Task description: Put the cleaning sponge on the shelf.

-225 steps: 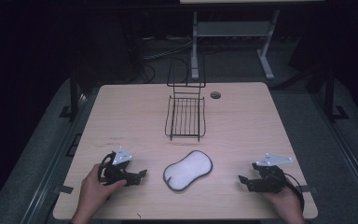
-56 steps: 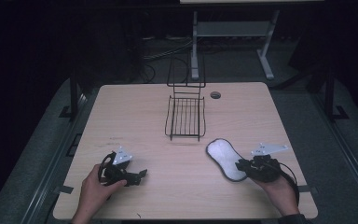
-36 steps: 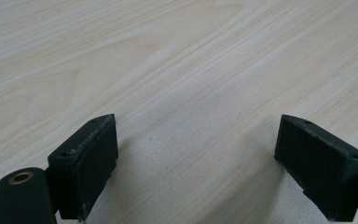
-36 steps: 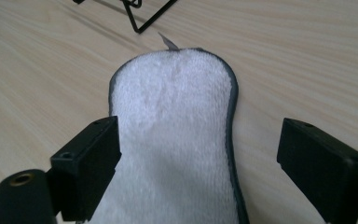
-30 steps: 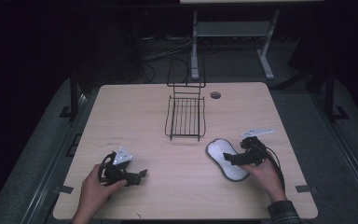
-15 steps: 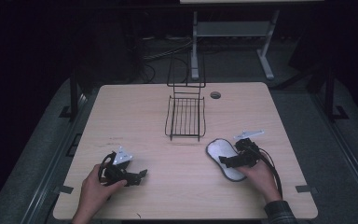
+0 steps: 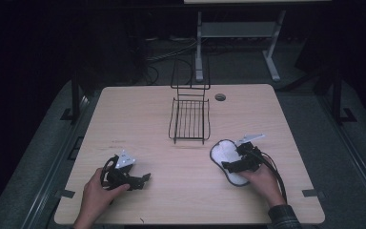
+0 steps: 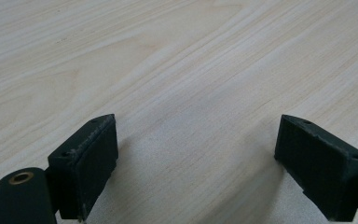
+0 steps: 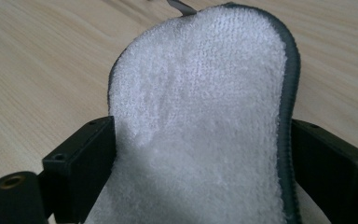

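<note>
Right gripper (image 7: 232, 165) clamped on white pad (image 7: 225, 155) (dark-edged, fuzzy), which sticks out ahead between its jaws. Left gripper (image 7: 143, 179) jaws apart, bare table (image 8: 177, 70) ahead.

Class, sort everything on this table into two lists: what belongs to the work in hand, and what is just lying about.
In the job:
- white fleecy insole with dark grey edging, sitting between the jaws
- right hand-held gripper, jaws against the insole's edges

Lying about:
- black wire rack, standing apart on the light wooden table
- left hand-held gripper, open over bare wood
</note>
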The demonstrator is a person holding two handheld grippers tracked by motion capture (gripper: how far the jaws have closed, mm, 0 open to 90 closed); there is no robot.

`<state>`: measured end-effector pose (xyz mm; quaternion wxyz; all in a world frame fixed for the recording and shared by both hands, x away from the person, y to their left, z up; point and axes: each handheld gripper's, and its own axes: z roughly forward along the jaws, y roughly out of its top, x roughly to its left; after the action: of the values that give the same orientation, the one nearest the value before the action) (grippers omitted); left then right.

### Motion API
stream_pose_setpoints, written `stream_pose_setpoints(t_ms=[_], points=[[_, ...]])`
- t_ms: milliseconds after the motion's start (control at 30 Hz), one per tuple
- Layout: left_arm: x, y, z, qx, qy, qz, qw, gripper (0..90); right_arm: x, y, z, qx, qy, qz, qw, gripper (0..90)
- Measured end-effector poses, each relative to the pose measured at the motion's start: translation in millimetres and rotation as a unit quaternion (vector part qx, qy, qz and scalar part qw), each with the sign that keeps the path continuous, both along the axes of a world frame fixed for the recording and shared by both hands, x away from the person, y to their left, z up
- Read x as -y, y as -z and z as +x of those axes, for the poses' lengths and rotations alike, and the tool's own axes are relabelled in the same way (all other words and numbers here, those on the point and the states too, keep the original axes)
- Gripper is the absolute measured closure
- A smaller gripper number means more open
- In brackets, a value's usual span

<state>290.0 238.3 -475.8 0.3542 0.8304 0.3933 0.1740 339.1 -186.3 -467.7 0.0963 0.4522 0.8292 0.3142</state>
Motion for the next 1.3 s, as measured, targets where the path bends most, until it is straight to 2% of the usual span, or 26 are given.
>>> stream_pose_setpoints(t_ms=[167, 567, 700, 1000, 1300], points=[[0.0, 0.0, 0.0, 0.0, 0.0, 0.0, 1.0, 12.5, -0.9, -1.3, -1.4, 0.002, -0.009, -0.003, 1.0, 16.8], [0.1, 0.0, -0.1, 0.0, 0.0, 0.0, 1.0, 12.5, -0.4, -4.0, -2.8, 0.001, -0.014, -0.003, 0.9999, 25.5], [0.2, 0.0, -0.1, 0.0, 0.0, 0.0, 1.0, 12.5, 1.1, -7.1, -3.4, 0.007, -0.019, -0.002, 0.9998, 30.1], [0.3, 0.0, -0.1, 0.0, 0.001, -0.001, 1.0, 12.5, 4.5, -11.7, -4.5, 0.007, -0.022, 0.016, 0.9996, 37.2], [0.5, 0.1, -0.3, 0.0, 0.0, -0.002, 1.0, 12.5, 9.5, -20.1, -8.0, 0.022, -0.025, 0.04, 0.9987, 49.3]])
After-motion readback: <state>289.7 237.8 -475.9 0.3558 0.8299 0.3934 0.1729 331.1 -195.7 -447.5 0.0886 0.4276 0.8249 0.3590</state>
